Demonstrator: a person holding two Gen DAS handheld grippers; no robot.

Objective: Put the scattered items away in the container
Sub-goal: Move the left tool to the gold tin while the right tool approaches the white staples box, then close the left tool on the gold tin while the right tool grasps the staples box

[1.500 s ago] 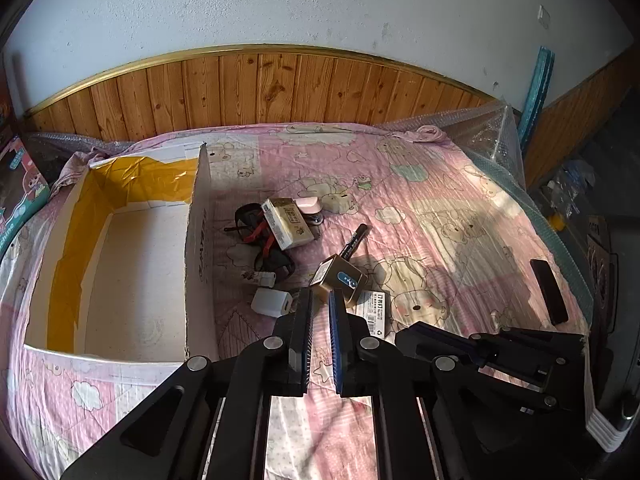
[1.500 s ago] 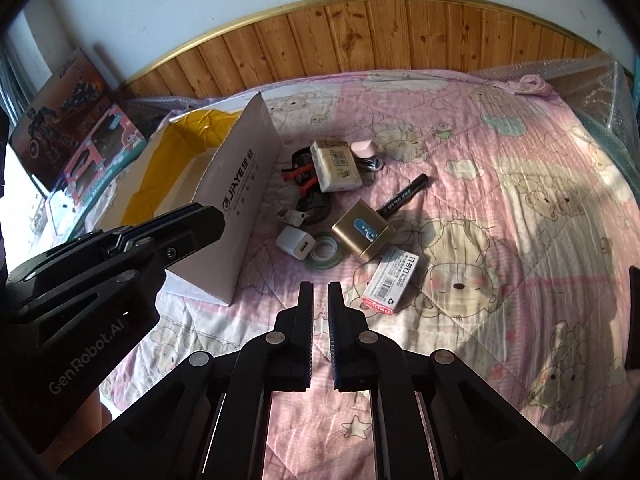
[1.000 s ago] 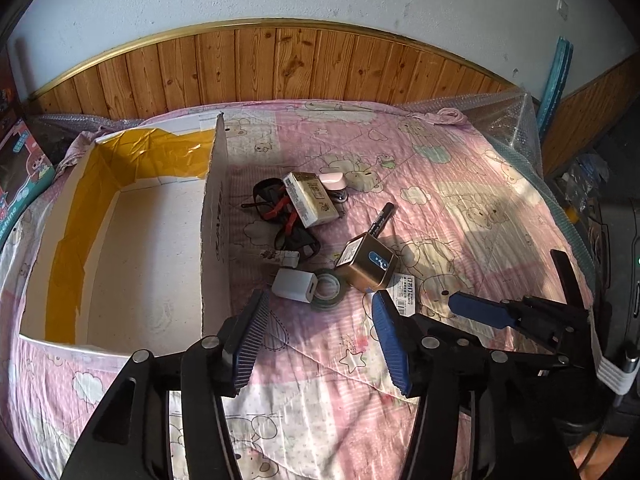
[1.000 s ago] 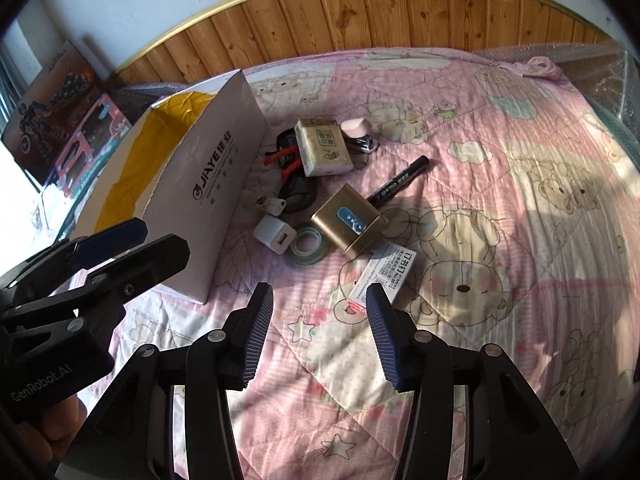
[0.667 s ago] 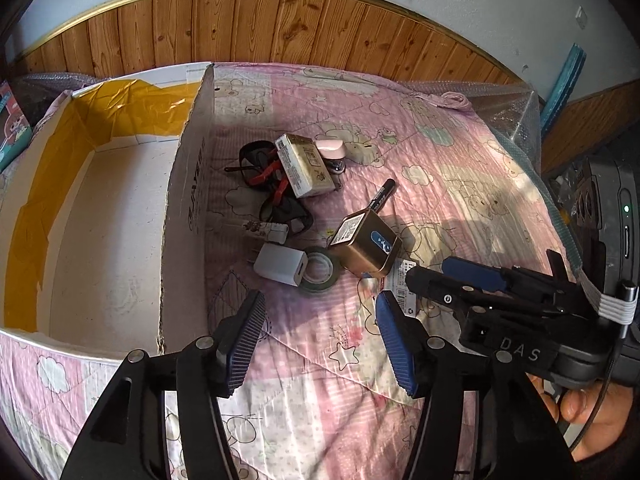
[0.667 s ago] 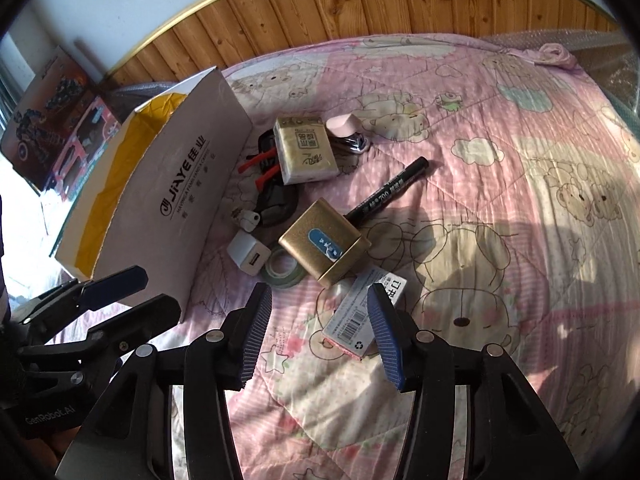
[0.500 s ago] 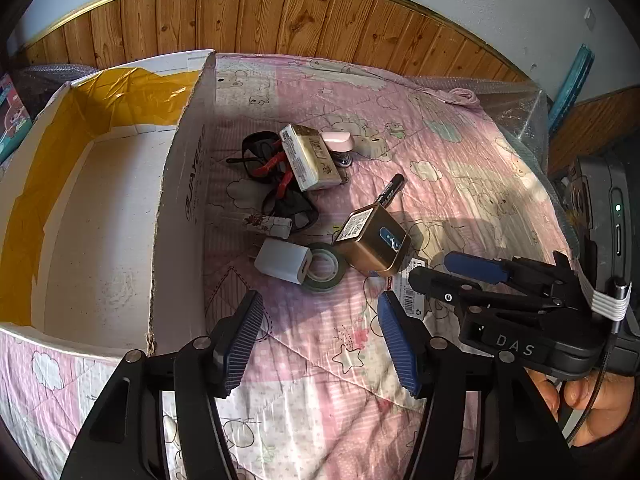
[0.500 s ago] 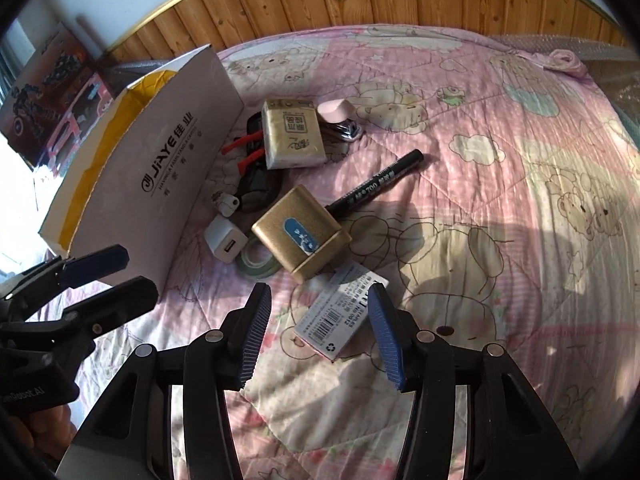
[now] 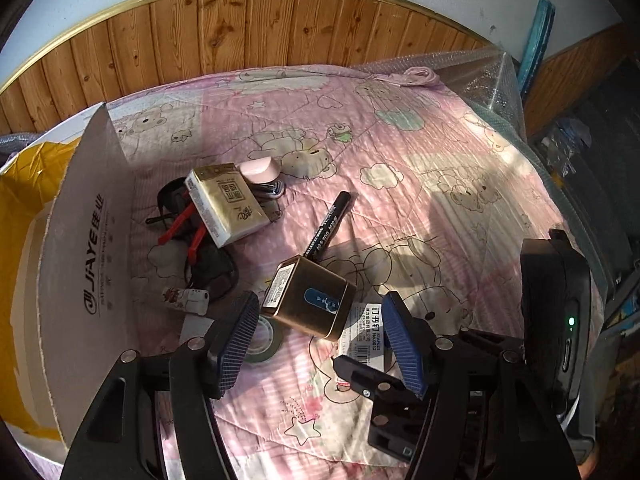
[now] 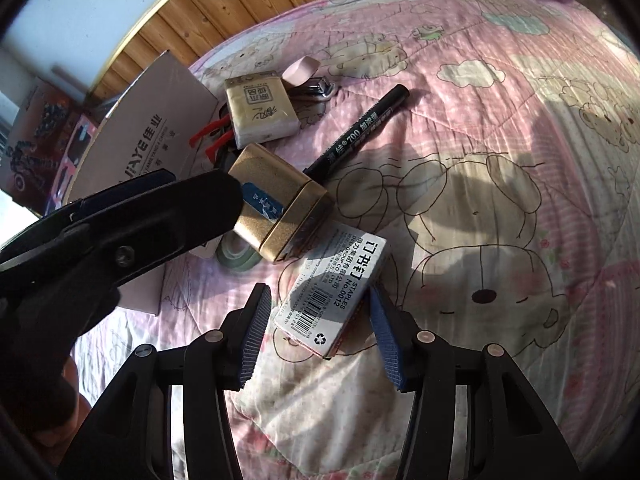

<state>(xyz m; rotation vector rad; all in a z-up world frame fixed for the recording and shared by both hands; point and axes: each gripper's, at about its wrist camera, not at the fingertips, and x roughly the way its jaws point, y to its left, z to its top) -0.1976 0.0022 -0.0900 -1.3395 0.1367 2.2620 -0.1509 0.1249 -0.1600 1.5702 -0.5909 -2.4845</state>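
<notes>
The right gripper (image 10: 316, 328) is seen with its jaws spread wide, one blue pad on each side of the staples box (image 10: 334, 294), which lies flat on the pink quilt (image 10: 500, 128); the box is bracketed but no contact can be made out. Half a second ago the box lay ahead of the fingertips; now it is between them, the gripper having been brought forward and lower.

The left gripper (image 9: 320, 340) is likewise held open, its pads flanking the gold tin (image 9: 310, 306), whose near edge is just beyond the fingertips. In the earlier frames this tin was well ahead; it is now much closer, and a second and a half ago both grippers were closed.

Beside the tin, the roll of green tape (image 9: 262, 340) is partly hidden behind the left finger (image 9: 234, 344). The black marker (image 9: 328, 224) lies with one end touching the tin's far side. Farther off, the tissue pack (image 9: 226, 204) rests on a tangle of black and red cables (image 9: 192, 236), with a pink object (image 9: 260, 170) and metal clips just behind it. A small white adapter (image 9: 186, 300) lies near the box wall.

The cardboard container (image 9: 86, 264), printed with "JiAYE", stands to the left with yellow tape lining its inside; no scattered item can be seen in the visible part of it. The objects themselves are unmoved since earlier.
</notes>
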